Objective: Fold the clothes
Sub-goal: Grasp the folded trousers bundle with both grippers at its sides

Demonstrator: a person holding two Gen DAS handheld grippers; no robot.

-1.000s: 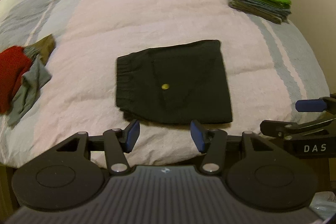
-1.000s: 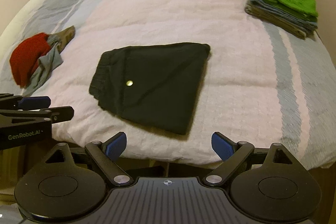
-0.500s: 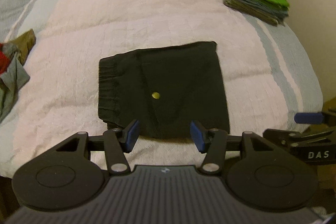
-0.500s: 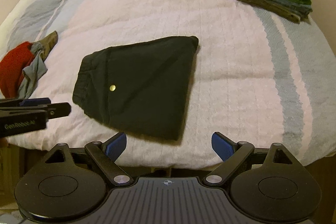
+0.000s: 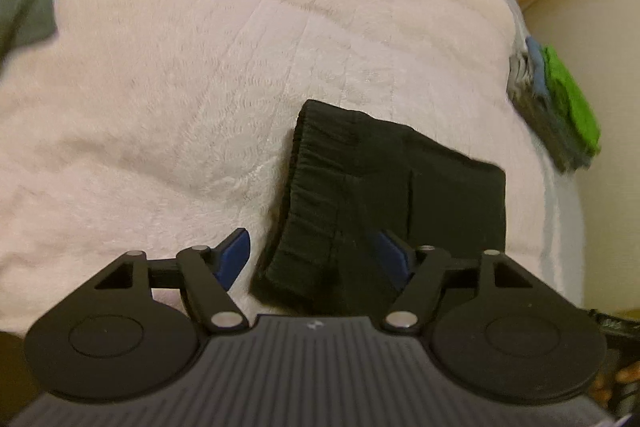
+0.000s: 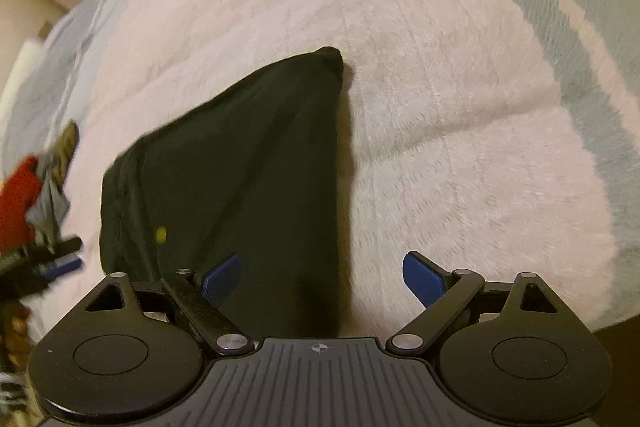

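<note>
Folded black shorts (image 5: 384, 195) lie on the pink quilt near the bed's front edge, elastic waistband to the left. My left gripper (image 5: 314, 259) stands open over the waistband's near corner, its right pad over the black cloth. In the right wrist view the same shorts (image 6: 248, 179) show a small yellow button (image 6: 161, 233). My right gripper (image 6: 322, 277) is open and straddles their near right edge, left pad over the cloth, right pad over the quilt. Neither gripper holds anything.
A stack of folded clothes (image 5: 560, 107) with a green top layer sits at the bed's right side. Loose red, grey and olive garments (image 6: 36, 187) are piled at the left. The left gripper's tip (image 6: 48, 263) shows at the right wrist view's left edge.
Both grippers have dropped and moved in close to the shorts, the left swinging to the waistband side, the right to the right edge. Both jaws stay open.
</note>
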